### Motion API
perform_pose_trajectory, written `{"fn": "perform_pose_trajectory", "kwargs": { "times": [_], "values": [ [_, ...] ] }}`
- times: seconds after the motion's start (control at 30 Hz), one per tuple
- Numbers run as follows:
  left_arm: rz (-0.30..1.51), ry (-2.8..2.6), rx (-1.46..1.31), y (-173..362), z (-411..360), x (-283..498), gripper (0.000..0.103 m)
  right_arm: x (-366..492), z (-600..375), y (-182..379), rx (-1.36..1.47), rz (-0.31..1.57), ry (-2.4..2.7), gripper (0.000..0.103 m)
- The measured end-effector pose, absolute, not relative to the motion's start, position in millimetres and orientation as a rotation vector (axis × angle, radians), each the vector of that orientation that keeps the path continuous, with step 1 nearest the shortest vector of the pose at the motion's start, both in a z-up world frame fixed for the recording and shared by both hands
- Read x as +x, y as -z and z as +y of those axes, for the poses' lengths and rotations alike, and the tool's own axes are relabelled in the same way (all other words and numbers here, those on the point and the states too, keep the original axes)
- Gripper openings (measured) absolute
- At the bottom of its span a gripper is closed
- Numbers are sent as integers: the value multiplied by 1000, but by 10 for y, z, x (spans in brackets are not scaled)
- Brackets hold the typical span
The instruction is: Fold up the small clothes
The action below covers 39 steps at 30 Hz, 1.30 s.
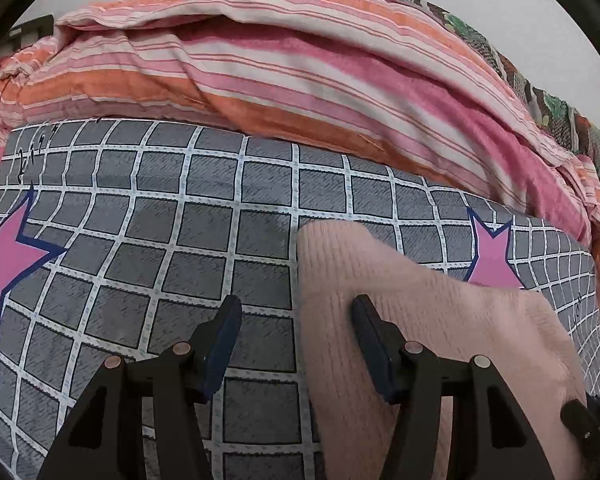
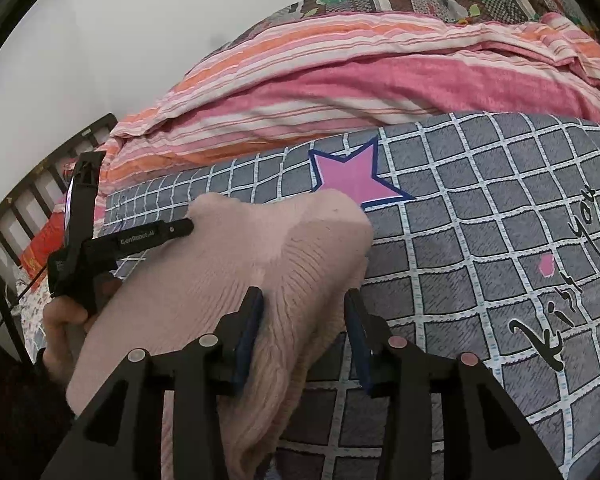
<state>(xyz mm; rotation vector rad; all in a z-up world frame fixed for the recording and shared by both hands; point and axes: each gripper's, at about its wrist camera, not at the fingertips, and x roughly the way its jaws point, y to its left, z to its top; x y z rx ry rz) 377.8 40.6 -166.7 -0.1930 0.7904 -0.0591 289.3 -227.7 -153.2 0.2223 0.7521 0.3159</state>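
Observation:
A pale pink knitted garment [image 1: 420, 320] lies bunched on the grey checked bedsheet [image 1: 160, 240]. My left gripper [image 1: 296, 308] is open, its jaws astride the garment's left edge with nothing clamped. In the right wrist view the garment [image 2: 240, 280] rises in a hump. My right gripper [image 2: 304, 300] is open with a fold of the knit lying between its jaws. The left gripper [image 2: 176, 229] shows at the garment's far left side, held by a hand [image 2: 64, 320].
A pink and orange striped quilt [image 1: 300, 80] is heaped along the far side of the bed. Pink stars [image 2: 356, 178] and black lettering [image 2: 560, 280] are printed on the sheet. A dark slatted bed frame [image 2: 28, 208] stands at the left, with a white wall behind.

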Motion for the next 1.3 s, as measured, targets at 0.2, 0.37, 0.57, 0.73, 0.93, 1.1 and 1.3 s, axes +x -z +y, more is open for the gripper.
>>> {"fn": "perform_pose_trajectory", "kwargs": {
  "times": [0.2,0.37,0.57,0.73,0.93,1.1,1.3],
  "values": [
    [806,170,-127,1646,218,3461,55,2893,-2328,1536,252,730,-292,40],
    [754,186,-139,1530,234,3096,55,2948,-2325,1528,271,738,-296,40],
    [708,200,-145,1488,320,2661,55,2964,-2302,1558,298,759,-338,23],
    [690,204,-182,1494,374,2378,55,2902,-2160,1518,196,745,-300,23],
    [689,208,-214,1539,441,2292,58,2868,-2197,1541,186,762,-277,23],
    [685,195,-205,1548,429,2276,59,2797,-2236,1518,176,751,-259,29],
    [686,190,-202,1553,444,2257,59,2471,-2256,1364,140,671,-237,33]
  ]
}}
